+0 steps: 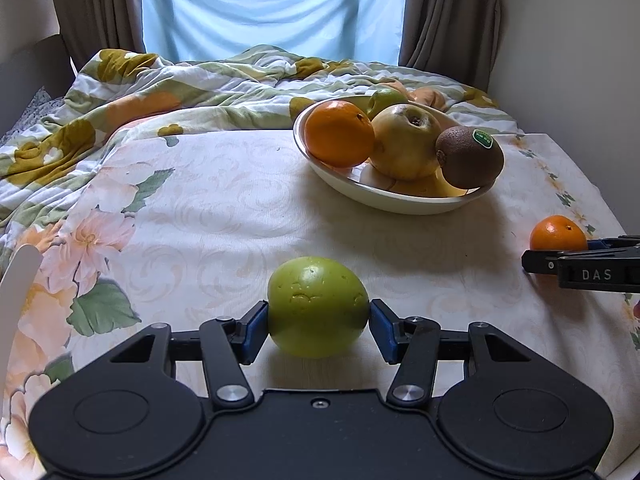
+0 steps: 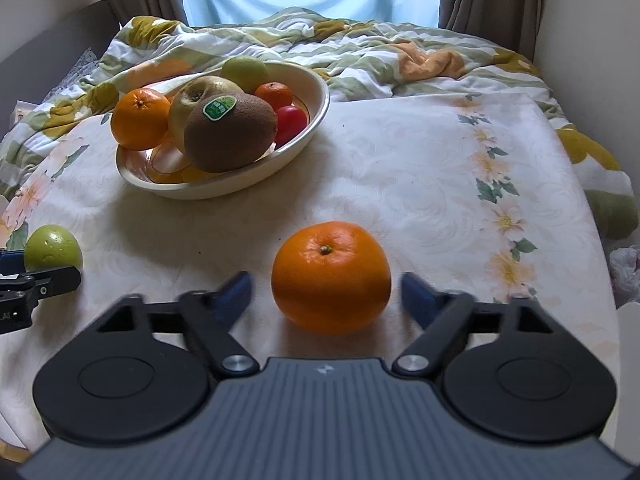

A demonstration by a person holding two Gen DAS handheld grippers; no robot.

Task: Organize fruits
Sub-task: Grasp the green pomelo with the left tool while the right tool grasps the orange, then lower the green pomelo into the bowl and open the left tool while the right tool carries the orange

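Observation:
A green apple rests on the floral cloth between the blue pads of my left gripper, which touch both its sides. It also shows in the right wrist view. A loose orange sits on the cloth between the fingers of my right gripper, which is open with a gap on each side. The orange also shows in the left wrist view. A cream bowl holds an orange, a yellow apple, a kiwi with a green sticker and other fruit.
A crumpled floral duvet lies behind the clothed table. Brown curtains and a bright window stand at the back. The table's right edge drops off beside a wall.

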